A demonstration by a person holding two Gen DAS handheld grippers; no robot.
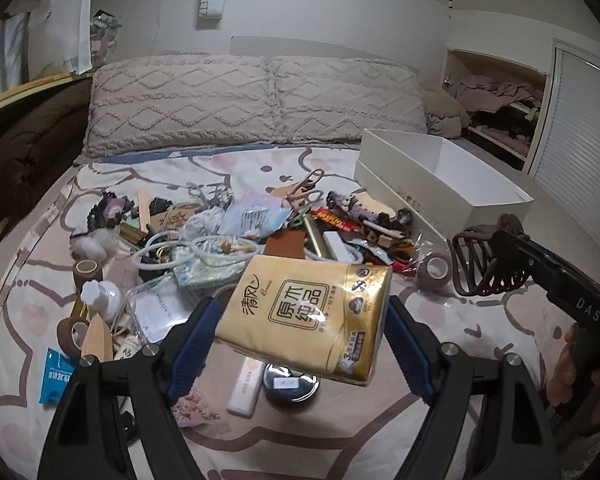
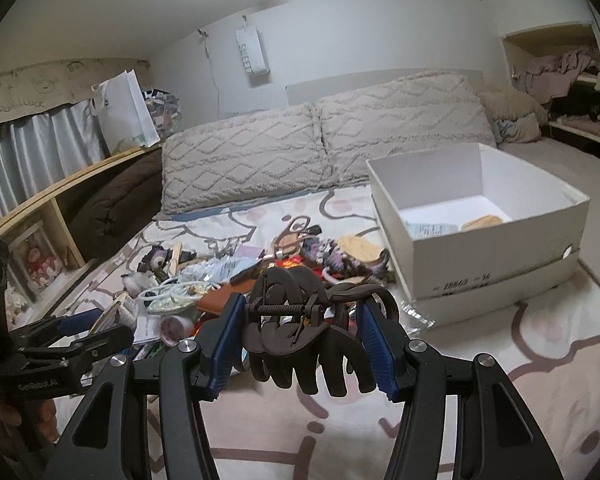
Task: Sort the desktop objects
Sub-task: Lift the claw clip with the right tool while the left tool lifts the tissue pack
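Observation:
My left gripper (image 1: 300, 332) is shut on a gold tissue pack (image 1: 308, 320) and holds it in the air above the bedspread. A dark brown hair claw clip (image 2: 300, 332) sits clamped between the blue pads of my right gripper (image 2: 300, 338), also lifted off the bed. The same claw clip (image 1: 484, 264) and the right gripper (image 1: 500, 256) show at the right edge of the left wrist view. A white open box (image 2: 496, 248) stands to the right, with a few items inside. Part of the left gripper (image 2: 72, 336) appears at the left of the right wrist view.
A heap of small objects (image 1: 228, 232) covers the middle of the bed: scissors (image 1: 304, 192), tape rolls (image 1: 434, 270), white cable rings, packets, a white bottle (image 1: 102, 300). A round tin (image 1: 290, 390) and a white stick lie under the tissue pack. Two pillows (image 1: 256, 100) line the headboard.

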